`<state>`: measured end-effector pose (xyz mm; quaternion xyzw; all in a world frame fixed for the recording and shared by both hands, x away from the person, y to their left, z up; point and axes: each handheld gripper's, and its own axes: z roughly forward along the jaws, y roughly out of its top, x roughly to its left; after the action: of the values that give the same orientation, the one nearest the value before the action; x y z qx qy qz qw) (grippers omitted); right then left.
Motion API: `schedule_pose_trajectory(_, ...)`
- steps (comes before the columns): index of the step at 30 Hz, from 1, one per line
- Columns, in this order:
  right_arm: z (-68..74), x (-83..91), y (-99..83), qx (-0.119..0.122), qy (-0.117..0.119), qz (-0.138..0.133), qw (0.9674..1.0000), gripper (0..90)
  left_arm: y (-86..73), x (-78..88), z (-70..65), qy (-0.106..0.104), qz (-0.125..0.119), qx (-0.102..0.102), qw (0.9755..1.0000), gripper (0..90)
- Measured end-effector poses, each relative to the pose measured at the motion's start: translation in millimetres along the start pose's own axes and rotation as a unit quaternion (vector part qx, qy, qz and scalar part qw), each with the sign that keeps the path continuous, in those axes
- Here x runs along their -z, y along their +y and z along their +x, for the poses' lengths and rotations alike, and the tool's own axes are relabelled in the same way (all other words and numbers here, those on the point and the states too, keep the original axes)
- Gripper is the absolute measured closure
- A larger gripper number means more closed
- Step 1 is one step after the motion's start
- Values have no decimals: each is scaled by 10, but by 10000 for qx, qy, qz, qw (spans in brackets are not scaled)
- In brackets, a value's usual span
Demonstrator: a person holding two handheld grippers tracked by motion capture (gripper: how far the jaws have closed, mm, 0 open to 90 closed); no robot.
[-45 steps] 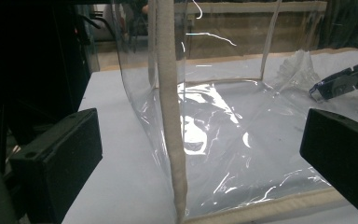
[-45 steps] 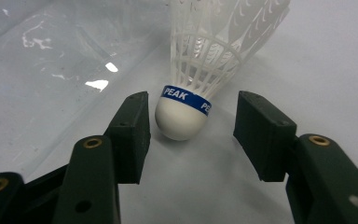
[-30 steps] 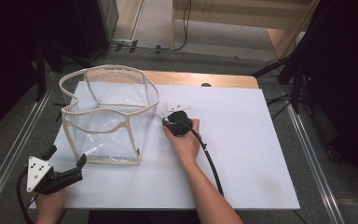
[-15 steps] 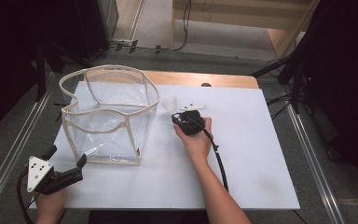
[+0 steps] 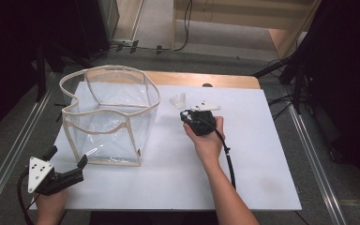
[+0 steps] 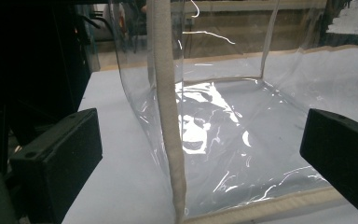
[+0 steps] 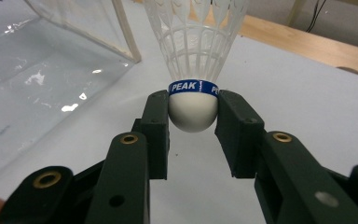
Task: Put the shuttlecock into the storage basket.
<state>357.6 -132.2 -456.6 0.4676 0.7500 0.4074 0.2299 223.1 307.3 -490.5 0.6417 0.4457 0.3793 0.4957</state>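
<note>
A white plastic shuttlecock (image 7: 193,56) with a blue band reading PEAK is clamped by its cork base between the pads of my right gripper (image 7: 193,112). From above, that gripper (image 5: 187,115) hovers over the middle of the white table with the shuttlecock's skirt (image 5: 178,100) pointing away. A clear plastic bag (image 5: 110,115) with beige trim stands open to its left. My left gripper (image 5: 65,161) rests at the table's near left corner, jaws wide apart. Between its black fingers (image 6: 60,158) the bag's near corner seam (image 6: 170,140) rises, untouched.
The white table top (image 5: 262,154) has a wooden strip (image 5: 201,79) along its far edge. Metal rails (image 5: 314,154) run down both sides. Dark stands and cables crowd the floor behind.
My right gripper has carried the shuttlecock rightward and upward, away from the bag's side. The left gripper and the bag have stayed put.
</note>
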Motion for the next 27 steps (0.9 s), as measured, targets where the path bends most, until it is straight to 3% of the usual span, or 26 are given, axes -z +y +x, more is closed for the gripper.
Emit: schedule_pose_trajectory(27,52,412,257,92,48,-531,9985,630,-1,1,-5,-1,10,-8,10000,0)
